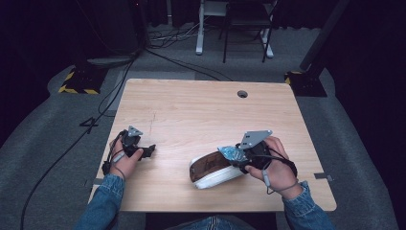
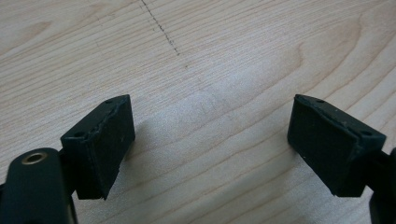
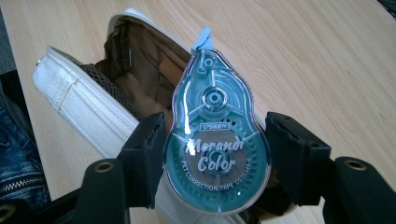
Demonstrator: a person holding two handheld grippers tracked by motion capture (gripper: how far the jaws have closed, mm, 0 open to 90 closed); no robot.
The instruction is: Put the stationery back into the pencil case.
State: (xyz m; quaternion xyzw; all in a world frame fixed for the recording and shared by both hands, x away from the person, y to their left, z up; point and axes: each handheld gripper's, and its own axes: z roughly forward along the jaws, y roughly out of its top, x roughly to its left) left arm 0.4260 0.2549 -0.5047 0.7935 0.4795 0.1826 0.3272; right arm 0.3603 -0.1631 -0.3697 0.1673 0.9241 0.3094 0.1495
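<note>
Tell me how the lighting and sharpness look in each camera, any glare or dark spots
High view: table evenly lit, surroundings fall into near black, picture soft. Left gripper view: sharp wood grain, faint shadows under the open left gripper. Right gripper view: white glare streaks on the clear correction tape shell held by the right gripper; pencil case interior shadowed.

Around your work: table, floor and stands

You have a wooden table [image 1: 191, 110] with a cable hole [image 1: 242, 94], grey carpet [image 1: 43, 124] around it, floor cables [image 1: 119, 81], a hazard-striped base [image 1: 76, 82] and a white stand [image 1: 199, 28] beyond.
</note>
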